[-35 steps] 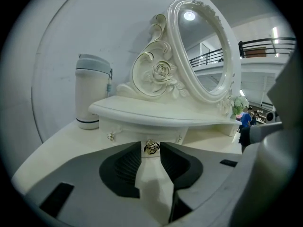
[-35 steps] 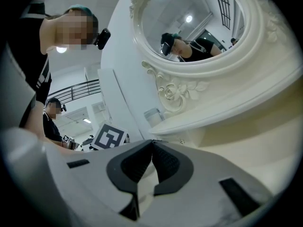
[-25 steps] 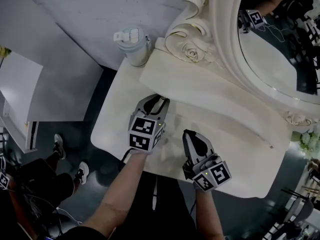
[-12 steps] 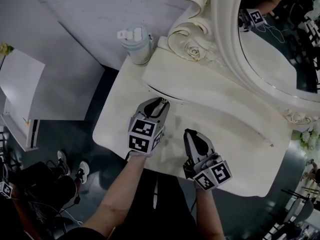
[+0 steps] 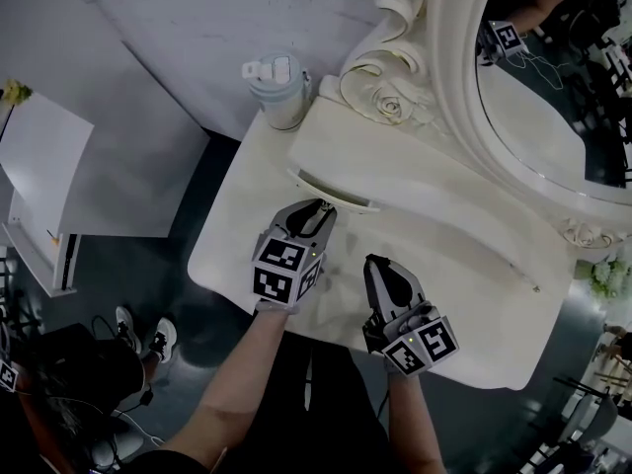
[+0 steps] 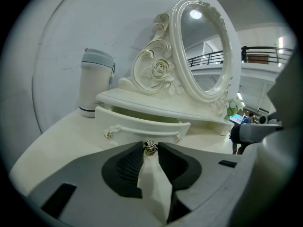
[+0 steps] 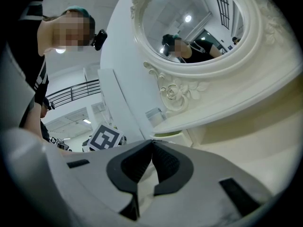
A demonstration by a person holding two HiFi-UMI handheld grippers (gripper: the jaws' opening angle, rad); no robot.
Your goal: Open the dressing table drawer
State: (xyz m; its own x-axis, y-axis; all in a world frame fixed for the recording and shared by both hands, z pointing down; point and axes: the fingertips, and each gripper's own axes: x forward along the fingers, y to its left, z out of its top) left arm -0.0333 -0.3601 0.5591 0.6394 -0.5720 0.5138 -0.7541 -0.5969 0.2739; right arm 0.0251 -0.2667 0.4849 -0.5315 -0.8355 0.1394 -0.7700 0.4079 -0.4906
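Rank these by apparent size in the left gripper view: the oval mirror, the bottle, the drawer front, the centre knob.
1. oval mirror
2. drawer front and bottle: they look about alike, so I do not rank them
3. centre knob, smallest, although nearest the camera

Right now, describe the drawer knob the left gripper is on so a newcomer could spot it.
Below the oval mirror in its carved white frame is a shelf with a drawer, slightly open. At the middle of its front is a small round metal knob, clamped in the left gripper. Unlike the two studs flanking it, it sits dead centre.
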